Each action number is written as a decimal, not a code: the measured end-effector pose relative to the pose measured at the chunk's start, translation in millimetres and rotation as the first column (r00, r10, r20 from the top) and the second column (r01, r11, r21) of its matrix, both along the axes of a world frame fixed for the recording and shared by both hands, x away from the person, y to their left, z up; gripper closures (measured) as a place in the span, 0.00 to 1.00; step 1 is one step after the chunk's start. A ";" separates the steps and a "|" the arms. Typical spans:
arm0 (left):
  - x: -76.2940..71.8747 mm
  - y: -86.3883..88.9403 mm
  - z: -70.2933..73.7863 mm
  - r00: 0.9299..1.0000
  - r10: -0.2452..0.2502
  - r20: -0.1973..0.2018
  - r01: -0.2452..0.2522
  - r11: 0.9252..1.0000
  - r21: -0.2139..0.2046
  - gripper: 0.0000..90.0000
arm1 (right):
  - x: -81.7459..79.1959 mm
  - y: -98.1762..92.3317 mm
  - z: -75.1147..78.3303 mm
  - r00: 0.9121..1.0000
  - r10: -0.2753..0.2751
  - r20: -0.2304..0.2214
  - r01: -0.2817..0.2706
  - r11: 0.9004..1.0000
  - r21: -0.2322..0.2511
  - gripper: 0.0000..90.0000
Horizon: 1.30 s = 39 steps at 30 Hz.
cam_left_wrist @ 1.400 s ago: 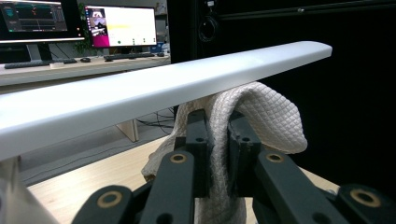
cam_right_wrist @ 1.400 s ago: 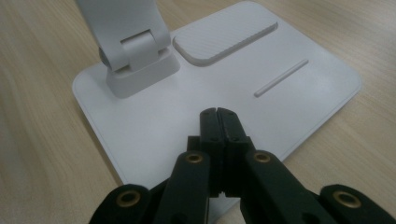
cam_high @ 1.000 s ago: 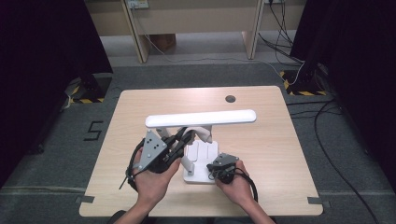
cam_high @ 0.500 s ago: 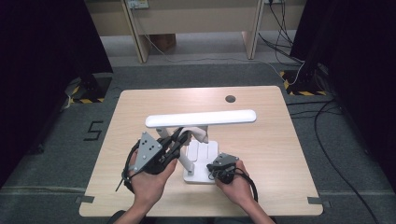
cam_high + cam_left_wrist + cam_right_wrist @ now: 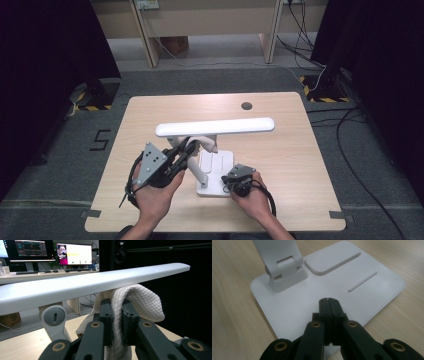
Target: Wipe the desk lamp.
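A white desk lamp stands on the wooden table, its long bar head point(image 5: 215, 127) level above its flat square base point(image 5: 216, 172). My left gripper point(image 5: 186, 146) reaches under the head from the left and is shut on a white waffle-weave cloth point(image 5: 206, 143). In the left gripper view the cloth point(image 5: 142, 300) loops up from between the jaws, close under the lamp head point(image 5: 87, 285), beside the arm's hinge point(image 5: 53, 316). My right gripper point(image 5: 231, 179) is shut with nothing in it. Its tips point(image 5: 329, 301) rest over the front part of the base point(image 5: 294, 302).
A round cable hole point(image 5: 246, 105) lies at the table's far edge. The lamp arm's lower hinge point(image 5: 284, 267) rises at the base's back corner. Cables point(image 5: 350, 150) trail on the floor to the right. Monitors point(image 5: 73, 253) stand on a desk beyond.
My left gripper has shifted slightly to the left with the cloth still in it. The right gripper has stayed on the lamp base.
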<state>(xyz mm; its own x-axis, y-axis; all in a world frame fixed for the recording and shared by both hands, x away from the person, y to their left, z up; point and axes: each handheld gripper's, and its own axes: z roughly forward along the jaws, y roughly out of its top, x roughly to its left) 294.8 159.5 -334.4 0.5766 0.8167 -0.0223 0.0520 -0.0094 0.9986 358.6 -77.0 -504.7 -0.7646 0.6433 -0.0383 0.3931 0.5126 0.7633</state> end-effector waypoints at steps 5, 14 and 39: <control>-1.0 3.4 -0.7 1.000 0.011 0.000 -0.011 1.000 -0.006 0.90 | 0.0 0.0 0.0 1.000 0.000 0.000 0.000 1.000 0.000 1.00; -3.9 8.5 -0.8 1.000 0.029 0.002 -0.029 1.000 -0.008 0.90 | -0.1 0.1 0.1 1.000 0.000 0.000 0.000 1.000 -0.001 1.00; -11.0 13.6 -1.2 0.997 0.071 0.016 -0.071 0.997 -0.001 0.90 | -0.1 0.1 0.0 1.000 -0.001 0.001 0.001 1.000 0.000 1.00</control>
<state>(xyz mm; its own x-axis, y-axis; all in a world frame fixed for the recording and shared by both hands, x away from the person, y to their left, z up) 283.8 173.1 -335.6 0.5173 0.8557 -0.0141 0.0367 -0.0057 0.9993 358.6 -76.9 -504.7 -0.7641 0.6439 -0.0392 0.3929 0.5127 0.7634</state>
